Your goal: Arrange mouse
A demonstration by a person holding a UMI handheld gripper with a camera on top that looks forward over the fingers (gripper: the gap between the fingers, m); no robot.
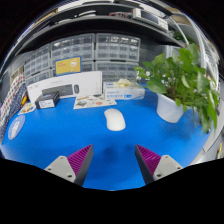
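Mouse approach: claw spread, nothing held

Mouse [115, 119] lies on the blue counter [60, 140], beyond the claw [115, 160], slightly ahead of centre. Fingers wide apart, empty. Advance straight, straddle its sides evenly, avoid the potted plant [183, 80] nearby.

White computer mouse [115, 119] lies flat on blue tabletop [60, 140], beyond gripper [114, 160], fingers spread, nothing between.
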